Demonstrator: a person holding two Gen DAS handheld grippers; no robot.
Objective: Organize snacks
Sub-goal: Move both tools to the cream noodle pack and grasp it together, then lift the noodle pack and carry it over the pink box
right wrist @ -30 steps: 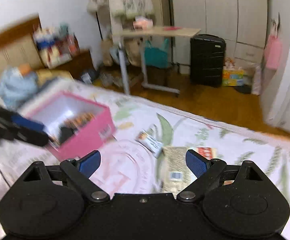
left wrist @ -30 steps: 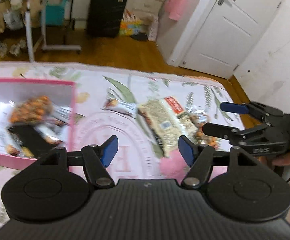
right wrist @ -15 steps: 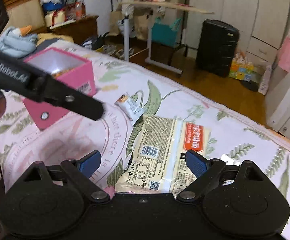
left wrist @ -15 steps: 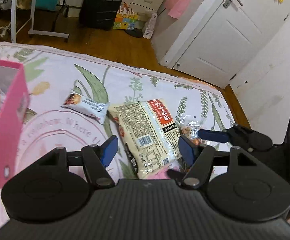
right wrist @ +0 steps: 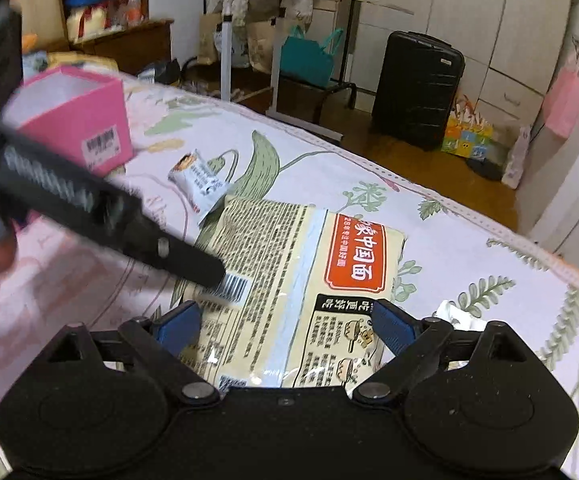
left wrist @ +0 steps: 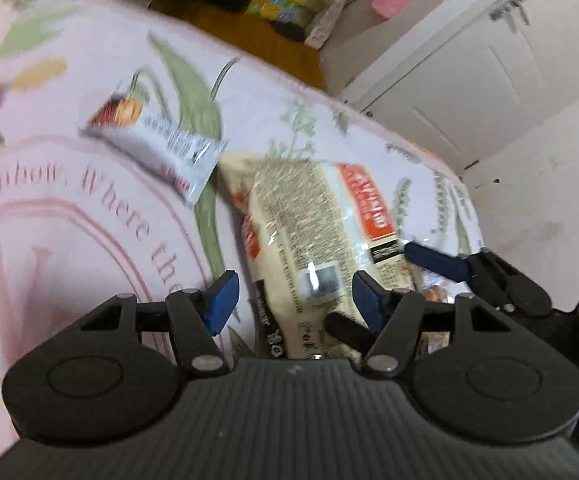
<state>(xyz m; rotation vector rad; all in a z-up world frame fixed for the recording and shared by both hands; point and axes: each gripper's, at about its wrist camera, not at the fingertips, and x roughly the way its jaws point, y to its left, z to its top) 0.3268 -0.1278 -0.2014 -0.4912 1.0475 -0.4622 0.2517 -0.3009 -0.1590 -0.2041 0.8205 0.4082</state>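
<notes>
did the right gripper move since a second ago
Yes: the right gripper came down toward the bed, now framing the noodle packet, jaws opening.

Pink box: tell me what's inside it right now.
Only the pale inner walls of the pink box show in the right wrist view. Its near wall hides the bottom, so any contents cannot be seen. The left wrist view catches just an outer corner.
</notes>
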